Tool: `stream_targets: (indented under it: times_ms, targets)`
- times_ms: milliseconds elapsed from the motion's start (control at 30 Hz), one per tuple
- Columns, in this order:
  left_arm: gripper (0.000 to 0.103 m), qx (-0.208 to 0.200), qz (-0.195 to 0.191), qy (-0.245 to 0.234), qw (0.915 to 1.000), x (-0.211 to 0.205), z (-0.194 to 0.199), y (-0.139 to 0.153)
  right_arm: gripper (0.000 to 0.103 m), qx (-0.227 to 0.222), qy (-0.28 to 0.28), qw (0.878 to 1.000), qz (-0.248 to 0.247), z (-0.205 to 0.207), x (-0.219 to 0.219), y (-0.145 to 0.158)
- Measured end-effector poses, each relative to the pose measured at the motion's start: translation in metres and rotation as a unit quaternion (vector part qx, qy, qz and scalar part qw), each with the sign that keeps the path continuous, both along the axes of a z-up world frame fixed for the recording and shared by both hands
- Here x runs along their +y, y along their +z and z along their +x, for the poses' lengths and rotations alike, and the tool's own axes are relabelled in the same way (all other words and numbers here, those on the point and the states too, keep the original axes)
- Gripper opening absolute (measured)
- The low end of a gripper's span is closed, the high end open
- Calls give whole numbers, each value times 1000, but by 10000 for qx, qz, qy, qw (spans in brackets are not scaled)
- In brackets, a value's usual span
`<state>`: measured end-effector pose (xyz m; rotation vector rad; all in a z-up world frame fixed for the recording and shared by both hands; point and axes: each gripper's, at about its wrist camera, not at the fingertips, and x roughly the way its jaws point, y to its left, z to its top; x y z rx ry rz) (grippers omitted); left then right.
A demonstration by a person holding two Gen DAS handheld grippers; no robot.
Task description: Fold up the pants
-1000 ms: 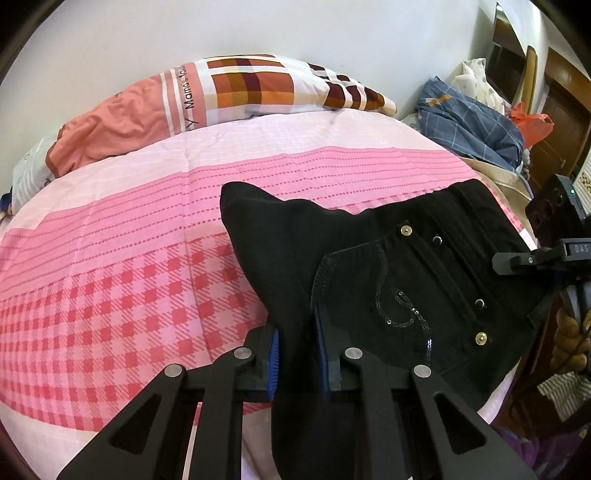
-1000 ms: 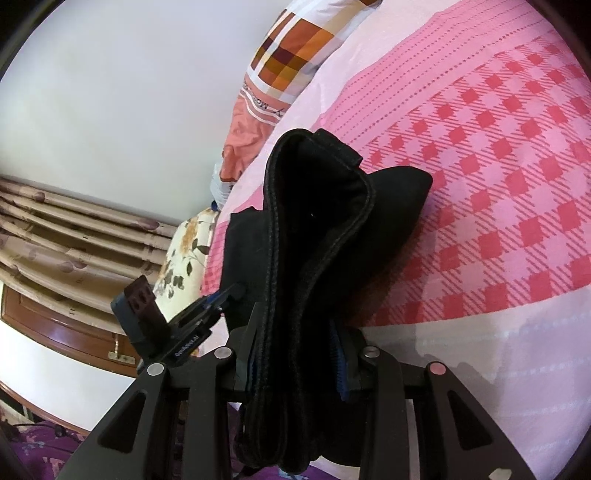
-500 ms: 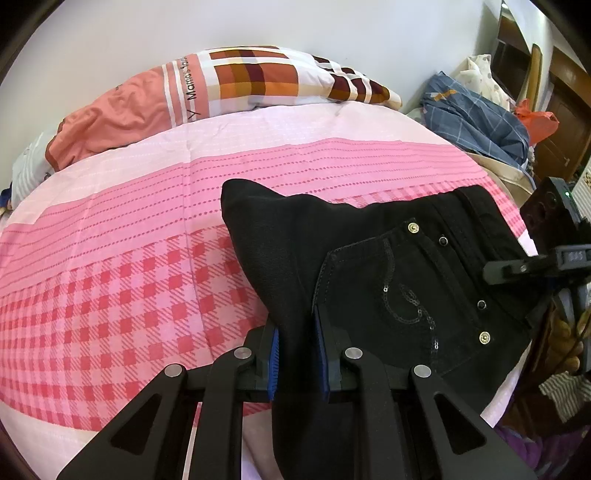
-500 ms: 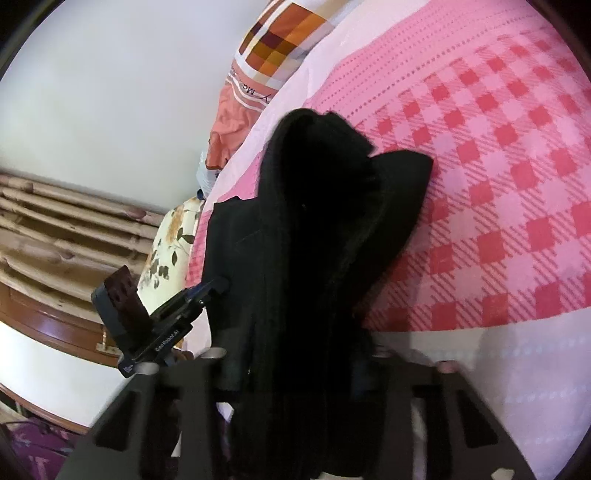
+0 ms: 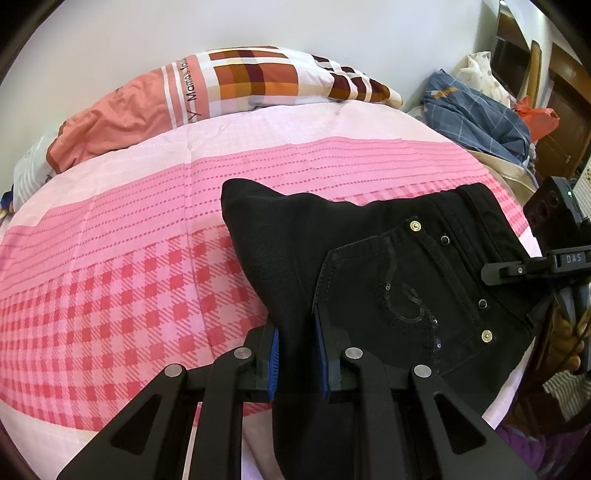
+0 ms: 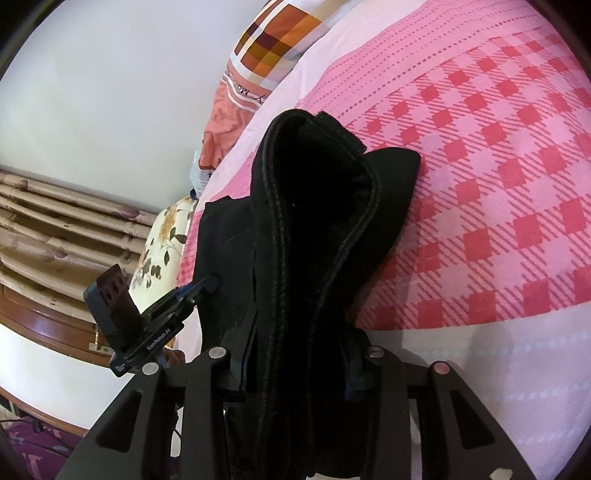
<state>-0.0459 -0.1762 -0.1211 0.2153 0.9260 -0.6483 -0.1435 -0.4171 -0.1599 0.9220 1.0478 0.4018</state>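
A plain white wall (image 5: 258, 26) rises behind the bed's pink checked sheet (image 5: 110, 288). A checked orange-and-brown pillow (image 5: 236, 81) lies at the bed's far edge. Dark brown wooden furniture (image 5: 569, 110) stands at the far right corner, beige pleated curtains (image 6: 55, 221) opposite.

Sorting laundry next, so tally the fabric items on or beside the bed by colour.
Black: 1, the pants
Pink checked: 1, the bedsheet
Orange plaid: 1, the pillow
Blue checked: 1, the cloth heap
Total: 4
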Motion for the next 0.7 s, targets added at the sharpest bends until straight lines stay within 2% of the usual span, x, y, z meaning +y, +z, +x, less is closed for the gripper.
stream_targets:
  times_ms: [200, 367, 467, 533, 700]
  targets:
    - [19, 31, 47, -13, 10000, 0, 3, -3, 38, 31, -28, 10000, -44, -1, -2, -4]
    - [27, 119, 113, 59, 9998, 2, 8, -8, 38, -4, 33, 9998, -174, -1, -2, -4]
    - [40, 188, 98, 165, 9996, 7, 12, -12, 38, -23, 44, 9998, -198, -1, -2, -3]
    - [62, 194, 172, 231, 9994, 11, 13, -16, 38, -41, 53, 9998, -210, -1, -2, -3]
    - [73, 285, 150, 203, 9993, 15, 11, -23, 38, -70, 65, 9997, -213, 0, 1, -1]
